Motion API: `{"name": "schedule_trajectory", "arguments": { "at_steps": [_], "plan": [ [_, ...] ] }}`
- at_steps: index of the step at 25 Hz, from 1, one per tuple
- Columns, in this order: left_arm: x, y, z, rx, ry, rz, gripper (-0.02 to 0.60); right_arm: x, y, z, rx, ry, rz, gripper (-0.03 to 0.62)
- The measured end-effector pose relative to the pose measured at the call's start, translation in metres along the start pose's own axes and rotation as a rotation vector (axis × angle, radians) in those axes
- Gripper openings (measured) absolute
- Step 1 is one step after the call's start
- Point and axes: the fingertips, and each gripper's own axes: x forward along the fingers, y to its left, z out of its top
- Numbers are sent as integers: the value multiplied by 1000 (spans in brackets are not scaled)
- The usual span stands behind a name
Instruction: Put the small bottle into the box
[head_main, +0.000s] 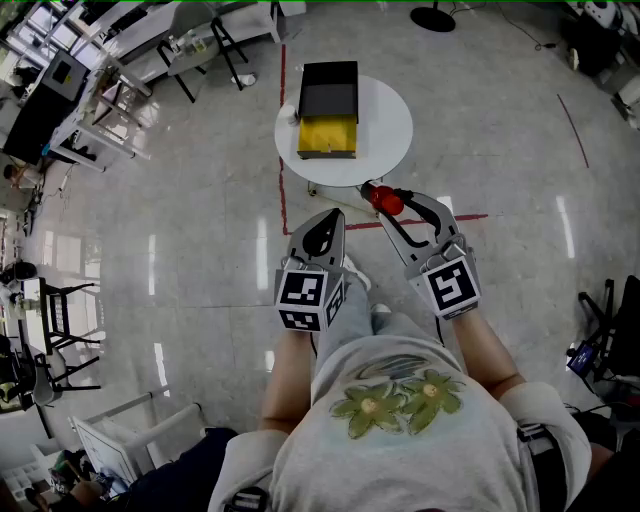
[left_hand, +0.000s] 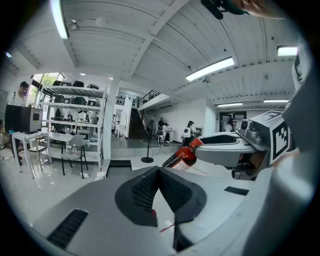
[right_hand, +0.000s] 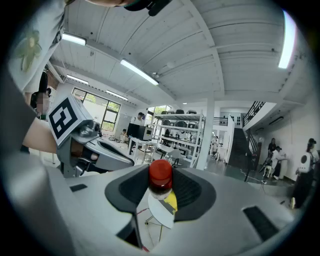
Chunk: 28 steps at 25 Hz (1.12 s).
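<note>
A small bottle (head_main: 386, 201) with a red cap sits between the jaws of my right gripper (head_main: 380, 196), which is shut on it just off the near edge of the round white table (head_main: 385, 125). In the right gripper view the bottle (right_hand: 161, 178) stands upright between the pads. On the table lies the open box (head_main: 328, 122), black at the far end and yellow at the near end. My left gripper (head_main: 336, 217) hovers lower left of the table, shut and empty; its pads (left_hand: 150, 187) meet at the tips. The bottle (left_hand: 188, 153) also shows in the left gripper view.
A small white object (head_main: 291, 117) rests on the table left of the box. Red tape lines (head_main: 283, 190) run across the glossy floor under the table. Desks, chairs and shelving (head_main: 120, 90) stand at the far left, and a fan base (head_main: 432, 18) sits beyond the table.
</note>
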Motion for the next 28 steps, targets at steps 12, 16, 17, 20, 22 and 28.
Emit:
{"name": "schedule_trajectory", "arguments": {
  "at_steps": [12,16,17,20,22,28],
  "plan": [
    [36,27,7,-9,5,-14,0,40,-23,2,-19,11,6,147],
    [62,51,11,0,19,-26,0,72,-39,1,-11,25,7,147],
    [69,58,12,-2,22,-28,0,81,-45,0,-10,29,6,147],
    [92,82,17,-14,27,-36,0,111,-59,0,-4,37,4,147],
    [107,98,21,-16,28,-42,0,130,-67,0,1,43,0,147],
    [139,144,42,-12,25,-65,0,185,-89,6,15,64,-24,147]
  ]
}}
